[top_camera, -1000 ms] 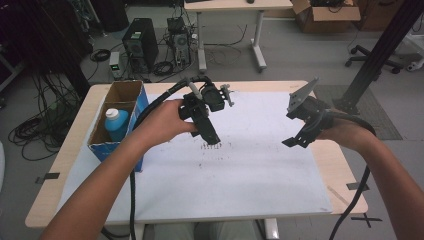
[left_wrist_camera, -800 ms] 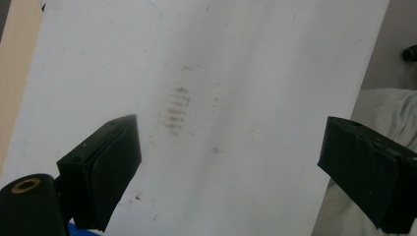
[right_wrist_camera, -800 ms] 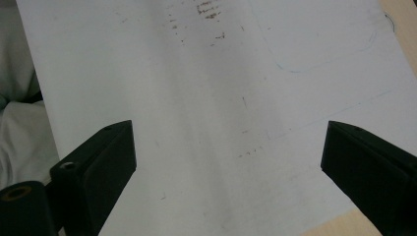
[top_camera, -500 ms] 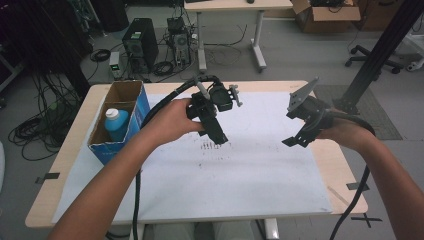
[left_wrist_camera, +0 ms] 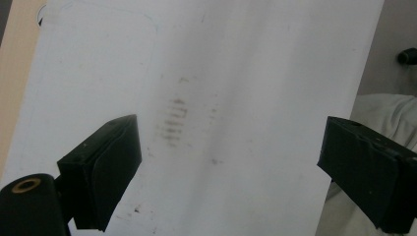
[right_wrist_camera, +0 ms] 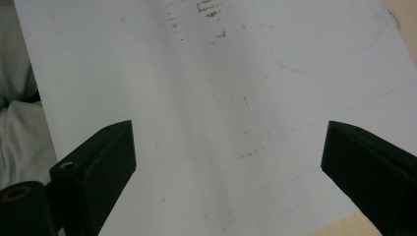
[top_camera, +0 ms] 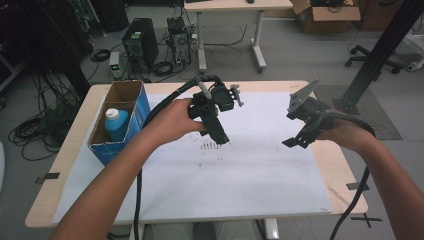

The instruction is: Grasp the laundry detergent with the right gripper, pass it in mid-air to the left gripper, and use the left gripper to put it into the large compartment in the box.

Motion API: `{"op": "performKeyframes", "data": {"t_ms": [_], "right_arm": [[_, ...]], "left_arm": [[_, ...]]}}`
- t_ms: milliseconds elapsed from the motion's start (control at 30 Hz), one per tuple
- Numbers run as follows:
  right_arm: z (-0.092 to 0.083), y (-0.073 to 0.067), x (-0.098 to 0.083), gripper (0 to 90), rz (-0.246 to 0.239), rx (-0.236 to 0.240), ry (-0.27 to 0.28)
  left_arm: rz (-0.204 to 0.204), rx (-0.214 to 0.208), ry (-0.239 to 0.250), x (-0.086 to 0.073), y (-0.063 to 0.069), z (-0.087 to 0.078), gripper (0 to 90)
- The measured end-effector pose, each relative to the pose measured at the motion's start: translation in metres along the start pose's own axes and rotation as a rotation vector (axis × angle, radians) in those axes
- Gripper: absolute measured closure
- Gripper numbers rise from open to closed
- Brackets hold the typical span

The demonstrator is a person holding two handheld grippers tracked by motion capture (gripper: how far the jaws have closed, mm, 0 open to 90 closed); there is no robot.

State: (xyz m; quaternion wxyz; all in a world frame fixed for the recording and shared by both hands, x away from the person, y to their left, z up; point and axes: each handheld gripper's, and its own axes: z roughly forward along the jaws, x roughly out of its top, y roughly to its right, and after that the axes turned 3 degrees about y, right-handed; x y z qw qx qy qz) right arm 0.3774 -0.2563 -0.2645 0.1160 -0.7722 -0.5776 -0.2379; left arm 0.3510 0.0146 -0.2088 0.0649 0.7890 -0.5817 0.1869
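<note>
The left claw [top_camera: 220, 137] is hanging over the middle of the white sheet [top_camera: 240, 170] that is covering the bench [top_camera: 75, 150], its tips pointing down at a patch of dark smudges [top_camera: 207, 146] on the paper. In the left gripper view its jaws are standing wide apart with nothing between them, and the smudges [left_wrist_camera: 173, 120] are lying on the sheet [left_wrist_camera: 246, 59] in the gap, nearer the left jaw. The tips are sitting just above the paper; whether they are touching it I cannot tell.

The right claw [top_camera: 296, 140] is hovering well apart from the left one, over the right part of the sheet near its edge. In the right gripper view its jaws are also gaping wide and gripping nothing, with bare paper [right_wrist_camera: 221, 123] and a faint blue outline [right_wrist_camera: 319, 59] beneath.

A blue cardboard box [top_camera: 132, 112] is standing at the left end of the bench, on the sheet's corner, and a bottle [top_camera: 116, 122] with a white cap is standing upright inside it, well away from both claws.
</note>
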Motion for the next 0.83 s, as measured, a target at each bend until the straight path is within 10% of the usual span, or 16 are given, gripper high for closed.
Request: {"op": "performKeyframes", "data": {"t_ms": [833], "right_arm": [[0.0009,-0.0034,0.0004,5.9,-0.001,0.000,0.001]], "left_arm": [[-0.003,-0.001,0.001,-0.0021,-0.0011,-0.0003,9.5]]}}
